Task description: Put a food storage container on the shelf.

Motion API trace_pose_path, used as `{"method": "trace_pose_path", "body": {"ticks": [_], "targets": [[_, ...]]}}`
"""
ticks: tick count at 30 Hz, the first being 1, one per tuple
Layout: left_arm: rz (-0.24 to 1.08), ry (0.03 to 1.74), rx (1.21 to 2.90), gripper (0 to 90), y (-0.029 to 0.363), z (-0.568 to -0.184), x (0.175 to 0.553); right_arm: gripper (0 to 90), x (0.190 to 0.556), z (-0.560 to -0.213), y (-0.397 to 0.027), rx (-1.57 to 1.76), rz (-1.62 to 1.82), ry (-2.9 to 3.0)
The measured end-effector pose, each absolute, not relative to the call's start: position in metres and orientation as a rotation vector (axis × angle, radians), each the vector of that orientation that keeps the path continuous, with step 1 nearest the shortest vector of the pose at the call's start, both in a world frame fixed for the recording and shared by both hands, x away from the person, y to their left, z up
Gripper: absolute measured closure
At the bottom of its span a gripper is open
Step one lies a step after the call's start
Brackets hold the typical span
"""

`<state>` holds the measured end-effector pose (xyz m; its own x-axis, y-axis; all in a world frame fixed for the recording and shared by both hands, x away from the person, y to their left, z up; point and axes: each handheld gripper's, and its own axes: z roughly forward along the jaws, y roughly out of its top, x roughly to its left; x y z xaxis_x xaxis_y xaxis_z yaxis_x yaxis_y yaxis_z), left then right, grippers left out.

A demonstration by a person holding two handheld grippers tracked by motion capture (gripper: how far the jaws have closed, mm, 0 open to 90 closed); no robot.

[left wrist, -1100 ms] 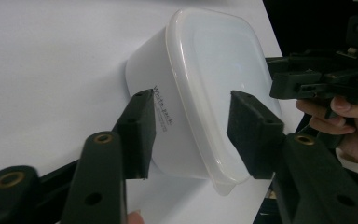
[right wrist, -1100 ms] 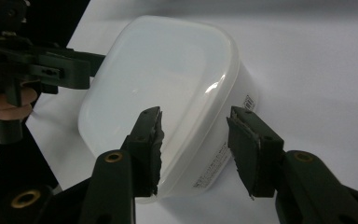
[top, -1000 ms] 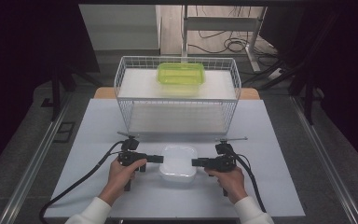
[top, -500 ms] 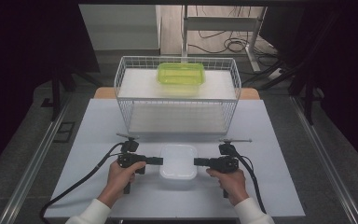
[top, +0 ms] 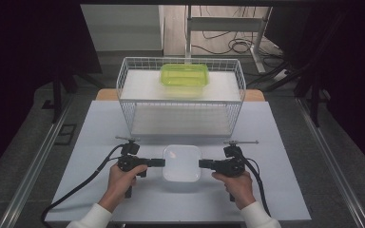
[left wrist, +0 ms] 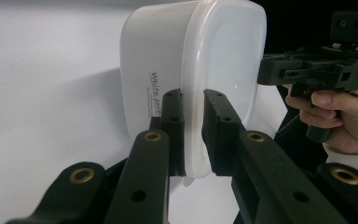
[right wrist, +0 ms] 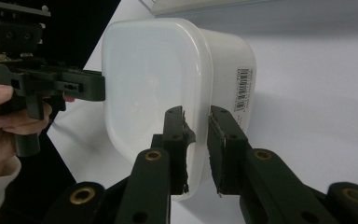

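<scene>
We see the white lidded container [top: 182, 163] resting on the pale worktop [top: 285, 156] directly between our two tools, the wire basket [top: 180, 102] beyond them. The left tool [top: 158, 162] has just been closing and now pinches the container's near rim, lid edge between its pads [left wrist: 173, 122]; the right tool [top: 205, 164] has closed likewise on the opposite rim. The container sits lid up, its long axis running away from us, across the line joining the tools.
</scene>
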<state>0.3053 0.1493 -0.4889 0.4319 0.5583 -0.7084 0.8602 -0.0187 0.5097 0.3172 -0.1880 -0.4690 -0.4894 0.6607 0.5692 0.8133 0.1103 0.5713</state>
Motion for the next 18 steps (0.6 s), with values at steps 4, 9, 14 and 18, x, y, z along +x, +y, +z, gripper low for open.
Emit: {"method": "trace_pose_path", "body": {"ticks": [4,9,14,18], "targets": [[-0.325,1.224,1.721,79.0,0.148,-0.479,0.301,76.7,0.314,-0.463,-0.185,-1.465,-1.327,-2.253],[-0.278,1.181,1.72,79.3,0.147,-0.464,0.297,76.5,0.311,-0.456,-0.186,-1.445,-1.366,-2.29],[-0.241,1.158,1.722,79.4,0.146,-0.453,0.294,76.6,0.31,-0.445,-0.187,-1.419,-1.421,-2.301],[-0.226,1.153,1.711,79.4,0.146,-0.449,0.292,76.6,0.309,-0.437,-0.188,-1.401,-1.457,-2.316]]}}
